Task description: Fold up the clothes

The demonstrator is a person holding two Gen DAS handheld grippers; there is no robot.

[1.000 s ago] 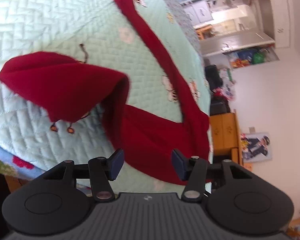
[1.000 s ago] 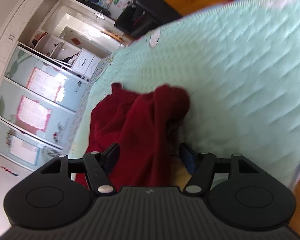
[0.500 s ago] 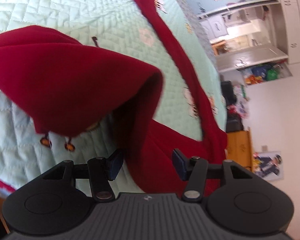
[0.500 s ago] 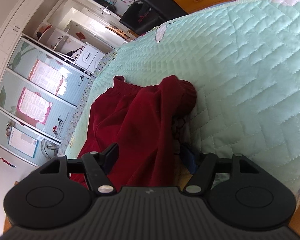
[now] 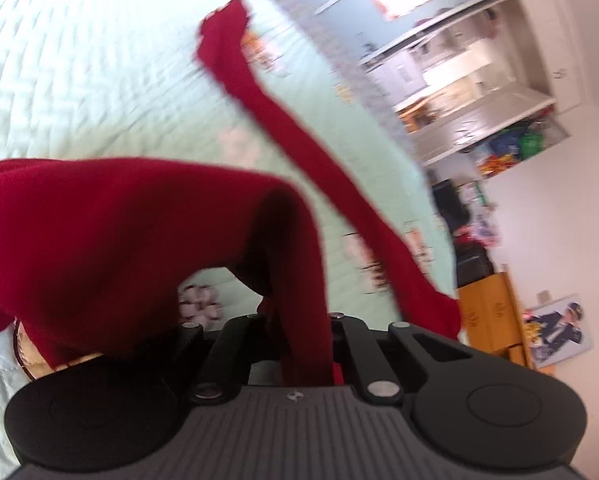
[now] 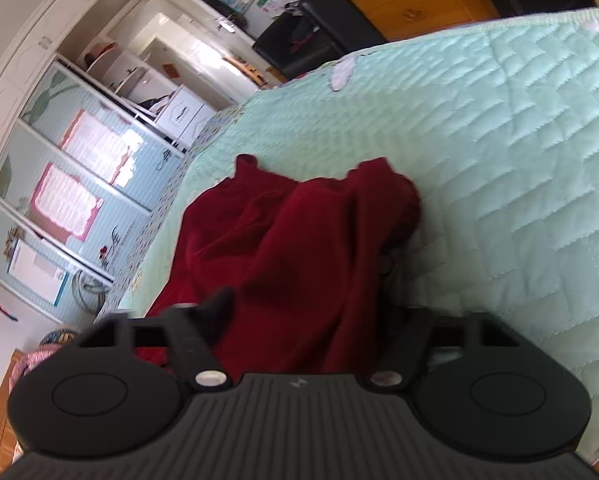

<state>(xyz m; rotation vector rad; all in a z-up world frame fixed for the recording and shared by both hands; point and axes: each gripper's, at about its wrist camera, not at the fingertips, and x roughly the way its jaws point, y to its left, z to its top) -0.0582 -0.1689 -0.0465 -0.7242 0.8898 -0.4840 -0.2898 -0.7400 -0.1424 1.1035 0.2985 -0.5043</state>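
Since half a second ago, the left gripper (image 5: 299, 332) has clamped onto the red garment (image 5: 111, 240), fabric pinched at lower centre. The right gripper (image 6: 303, 316) stays spread, garment between its fingers, on the quilted bed (image 6: 499, 140).

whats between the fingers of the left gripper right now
A fold of the red garment runs down between the left gripper fingers, which have closed on it, as the left wrist view shows. The quilt lies beyond.
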